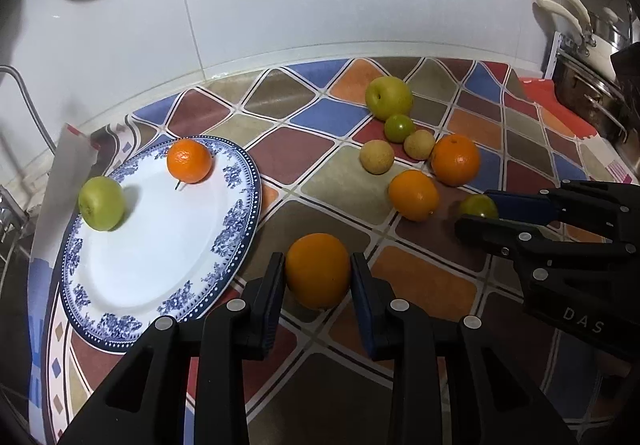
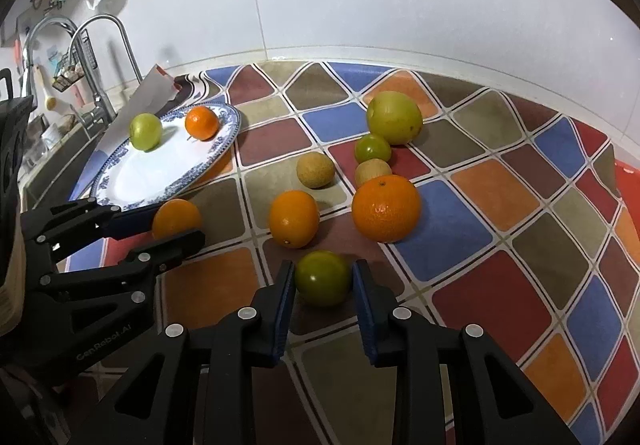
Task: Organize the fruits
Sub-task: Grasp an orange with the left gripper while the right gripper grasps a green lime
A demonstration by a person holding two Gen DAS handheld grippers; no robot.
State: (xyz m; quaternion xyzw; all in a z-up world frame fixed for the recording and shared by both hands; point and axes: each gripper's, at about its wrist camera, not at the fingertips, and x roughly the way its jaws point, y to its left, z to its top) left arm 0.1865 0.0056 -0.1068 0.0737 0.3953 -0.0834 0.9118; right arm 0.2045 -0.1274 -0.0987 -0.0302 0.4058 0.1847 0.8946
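Note:
My left gripper [image 1: 318, 269] is shut on an orange [image 1: 318, 270], just right of the blue-and-white plate [image 1: 168, 245]; both show in the right wrist view, the gripper [image 2: 176, 223] and the orange [image 2: 176, 218]. The plate holds a green apple [image 1: 101, 203] and a small orange [image 1: 189, 160]. My right gripper [image 2: 323, 277] is shut on a small green fruit [image 2: 322, 277], which also shows in the left wrist view [image 1: 478, 207]. Loose on the cloth lie two oranges [image 2: 293, 218] [image 2: 386, 208], two tan fruits [image 2: 315, 169], a green fruit [image 2: 373, 148] and a large yellow-green apple [image 2: 394, 117].
A checked cloth [image 2: 500, 205] covers the counter against a white tiled wall. A sink with faucets [image 2: 92, 57] lies left of the plate. Pots and a rack [image 1: 592, 57] stand at the far right. A white card [image 1: 68, 165] leans behind the plate.

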